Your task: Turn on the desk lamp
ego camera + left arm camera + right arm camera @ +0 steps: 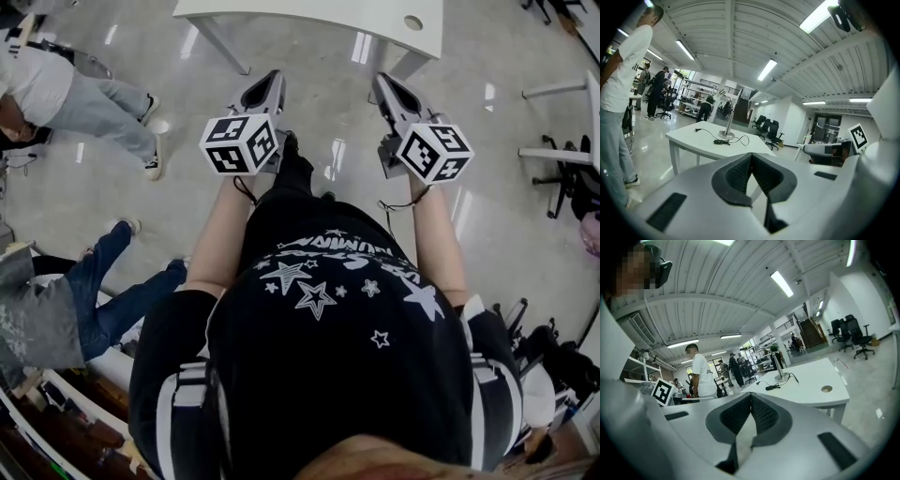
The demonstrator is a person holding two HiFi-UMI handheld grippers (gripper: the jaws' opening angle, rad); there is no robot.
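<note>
- A bystander in a white shirt stands at the far left on the open floor. This person is clear of the path to the bench, so nothing seems to block an approach from that side.
- The left tool has its jaws pressed together with nothing between them. It is held out ahead of the body and tipped only slightly down, probably because there is nothing to carry yet. A closed tip would also suit pushing a button.
- The white bench is ahead and well apart from both tools. The person's stance looks like the start of an approach, not a reach.
- The desk lamp stands upright on its round base towards the far part of the bench top, with its head bent over to the left. It looks unlit.
- The lamp's black cord trails loose across the bench top from the base, with a dark lump along it. That lump may be an inline switch, though it is too small to tell.
- The right tool mirrors the left one. It is closed and empty and points at the same bench, with the lamp in its line of sight. Either tool could plausibly do the pressing.
</note>
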